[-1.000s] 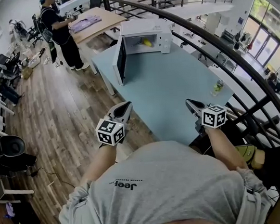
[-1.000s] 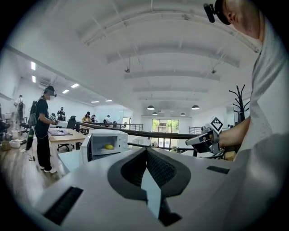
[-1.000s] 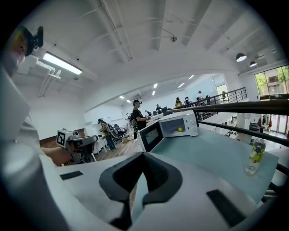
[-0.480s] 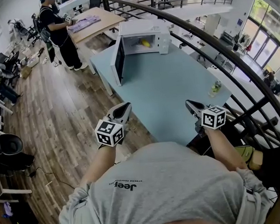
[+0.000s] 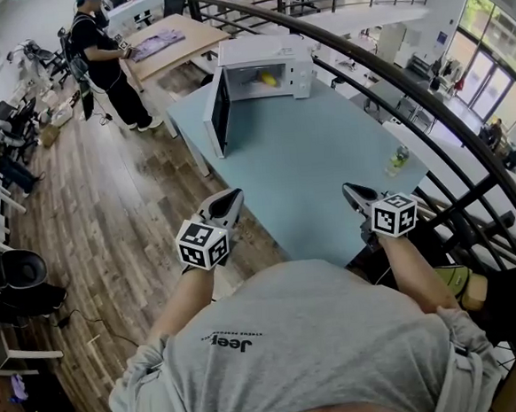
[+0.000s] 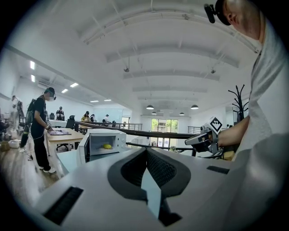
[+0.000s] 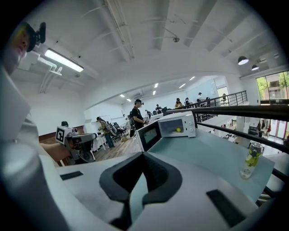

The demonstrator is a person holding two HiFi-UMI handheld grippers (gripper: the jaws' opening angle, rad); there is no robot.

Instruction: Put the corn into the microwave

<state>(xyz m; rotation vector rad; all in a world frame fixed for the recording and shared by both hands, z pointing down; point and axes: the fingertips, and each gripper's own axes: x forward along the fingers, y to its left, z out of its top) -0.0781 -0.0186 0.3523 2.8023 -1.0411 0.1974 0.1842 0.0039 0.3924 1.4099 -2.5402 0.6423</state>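
Corn [image 5: 268, 80] lies inside the white microwave [image 5: 273, 53] at the far end of the light-blue table [image 5: 326, 169], as the head view shows. The oven's door [image 5: 219, 115] is swung wide open on the left side. The left gripper [image 5: 231, 197] is held just off the table's near left edge, over the wooden floor [image 5: 108, 221]. The right gripper [image 5: 349, 189] is held over the table's near part. Both are well apart from the microwave. A small bottle [image 5: 400, 158] stands near the table's right edge, beside the dark railing [image 5: 428, 107]. A person [image 5: 104, 53] stands at a wooden desk [image 5: 170, 43] beyond the table.

In the left gripper view the jaws are clenched together with nothing between them. Past their tips the open microwave shows the yellow corn on its floor, and the right gripper is at the right of the picture.

In the right gripper view the jaws are likewise pressed together and empty. The microwave sits ahead across the table with the corn inside. The bottle is at the right and the left gripper at the left.
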